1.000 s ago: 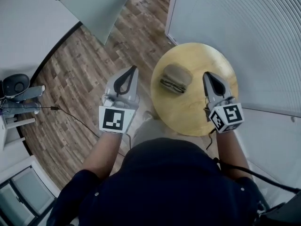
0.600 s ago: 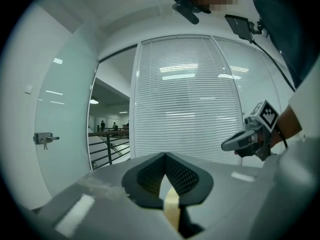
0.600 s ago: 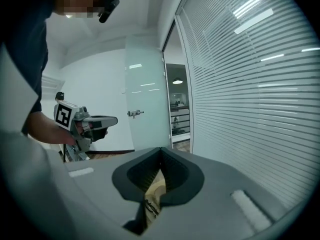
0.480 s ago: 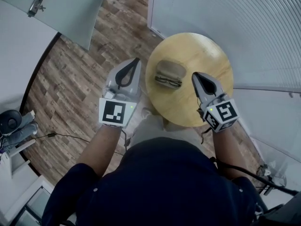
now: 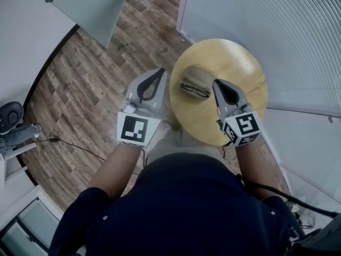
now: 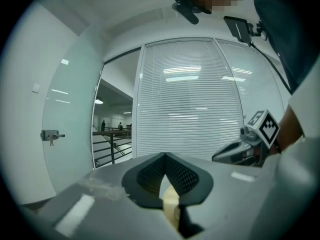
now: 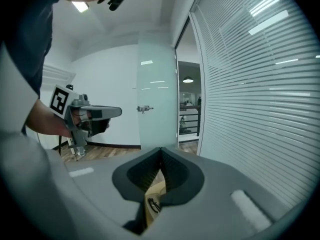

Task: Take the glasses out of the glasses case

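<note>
Both grippers have come closer to the glasses case (image 5: 199, 77), which lies on the round table (image 5: 240, 73) in the upper middle of the frame, with the dark glasses (image 5: 194, 90) at its lower edge. The left gripper (image 5: 161, 70) and the right gripper (image 5: 215, 82) now flank it. Their jaws are closed on nothing, so they must open before any grasp.

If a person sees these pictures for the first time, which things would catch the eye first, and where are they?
The round wooden table stands out pale against the dark plank floor, with a grey-brown glasses case lying on its left part. The left gripper and the right gripper point toward the case from either side, both with jaws shut and empty. The left one is over the floor beside the table, the right one over the tabletop.
</note>
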A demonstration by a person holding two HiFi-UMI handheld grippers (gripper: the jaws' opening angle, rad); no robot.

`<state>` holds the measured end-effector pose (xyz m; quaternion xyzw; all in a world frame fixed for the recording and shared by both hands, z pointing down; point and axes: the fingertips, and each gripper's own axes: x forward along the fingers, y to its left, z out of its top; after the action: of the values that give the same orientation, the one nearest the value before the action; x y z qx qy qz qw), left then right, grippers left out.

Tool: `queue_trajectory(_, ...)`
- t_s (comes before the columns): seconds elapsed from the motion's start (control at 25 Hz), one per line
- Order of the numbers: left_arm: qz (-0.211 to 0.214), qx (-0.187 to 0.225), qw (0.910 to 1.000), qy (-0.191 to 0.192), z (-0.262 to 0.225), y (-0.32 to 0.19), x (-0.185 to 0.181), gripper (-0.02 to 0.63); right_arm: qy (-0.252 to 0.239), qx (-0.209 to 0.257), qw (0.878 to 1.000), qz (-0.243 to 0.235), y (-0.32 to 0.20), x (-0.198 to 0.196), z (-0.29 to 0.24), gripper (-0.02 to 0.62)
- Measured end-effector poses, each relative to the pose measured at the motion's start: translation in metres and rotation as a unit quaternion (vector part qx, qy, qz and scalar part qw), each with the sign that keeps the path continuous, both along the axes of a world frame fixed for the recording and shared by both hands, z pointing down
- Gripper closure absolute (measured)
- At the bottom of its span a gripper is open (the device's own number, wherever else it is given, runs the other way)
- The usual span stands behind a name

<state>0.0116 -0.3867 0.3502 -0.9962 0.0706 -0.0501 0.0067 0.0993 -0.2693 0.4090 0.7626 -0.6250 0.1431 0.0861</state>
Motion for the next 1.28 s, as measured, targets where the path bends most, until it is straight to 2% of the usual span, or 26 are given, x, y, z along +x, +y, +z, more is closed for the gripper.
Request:
queue_trajectory(0.12,-0.020,-0.004,0.9998,0.001,0.000,-0.014,-0.005,0.600,-0.013,-0.004,1.000,0.010,-0.013,0.011,0.007,0.586)
queue_trajectory(0.24,-0.043,-0.012,0.9990,-0.003,0.007,-0.023,-0.010,0.600,-0.016,-0.014,1.000,-0.020,-0.021,0.009,0.012,0.586)
queue_trajectory(0.4,-0.050,-0.010,0.9986,-0.017,0.025,-0.021,-0.017,0.600,-0.016,-0.039,0.998,-0.036,-0.019,0.009,0.036,0.586)
queue_trajectory(0.6,-0.060,-0.008,0.9974,-0.039,0.053,-0.021,-0.004,0.600,-0.045,-0.058,0.996,-0.047,-0.016,0.018,0.077,0.586)
queue_trajectory(1.0,-0.052,-0.034,0.9963,-0.059,0.106,-0.007,0.022,0.600,-0.081,-0.083,0.989,-0.096,-0.019,0.015,0.145,0.581)
queue_trajectory(1.28,-0.046,-0.045,0.9950,-0.077,0.139,-0.008,0.034,0.600,-0.100,-0.120,0.979,-0.133,-0.016,0.007,0.183,0.540)
